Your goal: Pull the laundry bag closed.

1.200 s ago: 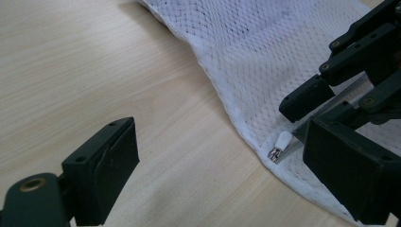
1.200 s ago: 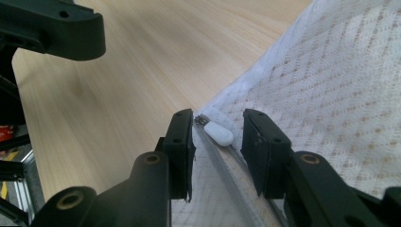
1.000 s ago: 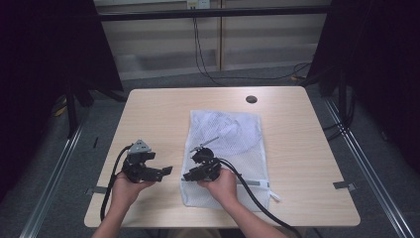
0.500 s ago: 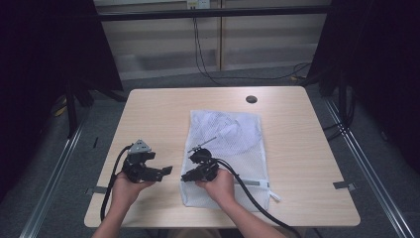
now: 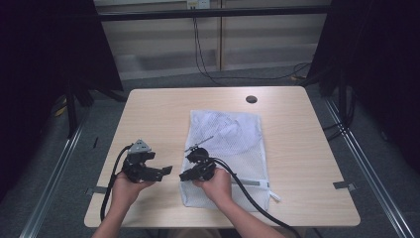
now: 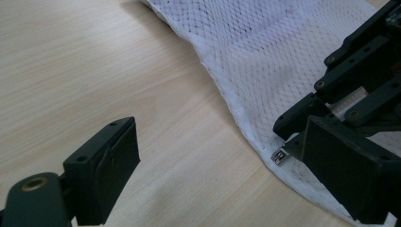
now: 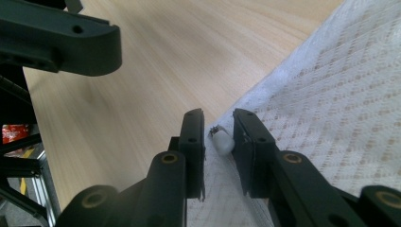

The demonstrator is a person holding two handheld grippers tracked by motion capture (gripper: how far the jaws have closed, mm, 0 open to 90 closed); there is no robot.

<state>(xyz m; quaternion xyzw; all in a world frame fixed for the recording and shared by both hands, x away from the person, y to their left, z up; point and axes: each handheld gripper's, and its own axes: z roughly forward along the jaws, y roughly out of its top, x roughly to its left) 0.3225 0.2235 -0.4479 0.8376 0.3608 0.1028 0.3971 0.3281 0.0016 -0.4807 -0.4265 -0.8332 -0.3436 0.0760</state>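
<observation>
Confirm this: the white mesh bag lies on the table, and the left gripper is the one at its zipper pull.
Wrong gripper. The mesh bag lies on the table, but the right gripper is at the zipper pull, jaws either side, in the right gripper view. The left gripper is open.

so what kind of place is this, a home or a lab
Likely a lab recording station: a bare wooden table inside a dark-curtained metal frame, cables trailing across grey carpet, and a mesh laundry bag as the prop.

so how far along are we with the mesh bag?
Done: the white mesh laundry bag lies flat on the light wooden table. In hand: the right gripper has its jaws nearly closed around the bag's small white zipper pull at the edge. Left: the left gripper is open, holding nothing; bag looks unopened.
</observation>
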